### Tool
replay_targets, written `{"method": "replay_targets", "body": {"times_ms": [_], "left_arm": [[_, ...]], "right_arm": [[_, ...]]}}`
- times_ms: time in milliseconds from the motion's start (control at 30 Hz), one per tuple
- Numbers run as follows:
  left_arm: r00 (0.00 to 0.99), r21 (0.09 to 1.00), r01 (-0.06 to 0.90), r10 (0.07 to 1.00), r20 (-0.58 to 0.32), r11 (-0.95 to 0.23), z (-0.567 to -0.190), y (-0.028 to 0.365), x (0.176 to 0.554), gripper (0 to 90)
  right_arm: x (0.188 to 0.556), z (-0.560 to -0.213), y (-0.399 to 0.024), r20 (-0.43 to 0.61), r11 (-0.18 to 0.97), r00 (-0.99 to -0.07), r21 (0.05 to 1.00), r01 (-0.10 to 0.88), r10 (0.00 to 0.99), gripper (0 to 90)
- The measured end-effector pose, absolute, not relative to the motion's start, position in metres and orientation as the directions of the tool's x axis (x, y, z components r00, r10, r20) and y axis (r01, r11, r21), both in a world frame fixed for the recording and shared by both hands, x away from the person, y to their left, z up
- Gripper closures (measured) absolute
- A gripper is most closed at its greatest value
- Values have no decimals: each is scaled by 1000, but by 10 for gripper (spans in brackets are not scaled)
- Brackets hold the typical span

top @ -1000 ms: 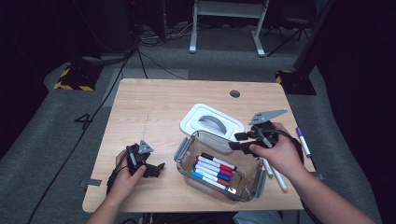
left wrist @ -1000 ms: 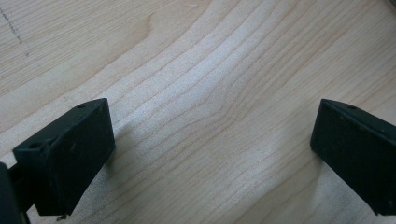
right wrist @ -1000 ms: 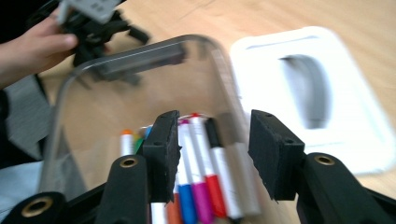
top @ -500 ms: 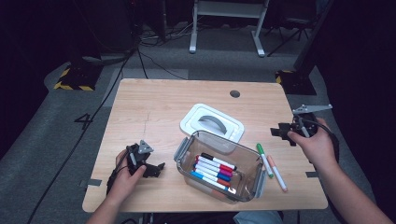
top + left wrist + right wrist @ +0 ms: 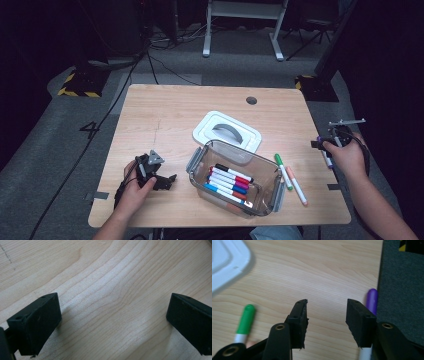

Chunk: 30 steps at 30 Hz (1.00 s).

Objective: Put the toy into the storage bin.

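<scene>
The left claw (image 5: 159, 176) rests on the desk (image 5: 165, 120) with its jaws wide apart over bare wood. Right of it stands the clear box (image 5: 234, 178) holding markers, with the white lid (image 5: 227, 131) behind. A green marker (image 5: 282, 171) lies beside the box. At the desk's right edge, the right claw (image 5: 327, 315) hovers half open and empty, the purple marker (image 5: 372, 300) just beside its right jaw.

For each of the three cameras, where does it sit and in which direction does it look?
High view: above the person's side, looking forward and down at the table; both forearms, left gripper, right gripper.
Left gripper view: on that gripper, facing bare wood between open jaws.
Right gripper view: on that gripper, facing the table's edge between open jaws.
Shared: green marker, purple marker and white lid.
</scene>
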<state>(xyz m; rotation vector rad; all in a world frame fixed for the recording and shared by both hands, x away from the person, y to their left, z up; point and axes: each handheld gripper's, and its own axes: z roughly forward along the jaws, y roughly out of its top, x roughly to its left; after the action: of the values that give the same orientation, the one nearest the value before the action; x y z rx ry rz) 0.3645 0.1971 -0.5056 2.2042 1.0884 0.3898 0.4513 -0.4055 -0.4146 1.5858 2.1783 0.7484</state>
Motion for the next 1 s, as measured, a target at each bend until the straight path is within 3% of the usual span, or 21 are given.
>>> {"method": "replay_targets", "body": {"times_ms": [267, 467, 800, 1000], "left_arm": [[612, 661, 600, 790, -17, -451, -506, 197, 364, 2], [613, 661, 600, 790, -17, -451, -506, 197, 364, 2], [612, 661, 600, 790, -17, -451, -506, 197, 364, 2], [613, 661, 600, 790, -17, -451, -506, 197, 364, 2]], "right_arm": [[465, -445, -428, -41, 231, -250, 548, 804, 967, 527], [471, -462, -441, -39, 195, -205, 527, 828, 978, 535], [469, -471, -434, -16, 204, -228, 511, 835, 974, 626], [470, -471, -423, -21, 226, -247, 487, 844, 969, 767]]}}
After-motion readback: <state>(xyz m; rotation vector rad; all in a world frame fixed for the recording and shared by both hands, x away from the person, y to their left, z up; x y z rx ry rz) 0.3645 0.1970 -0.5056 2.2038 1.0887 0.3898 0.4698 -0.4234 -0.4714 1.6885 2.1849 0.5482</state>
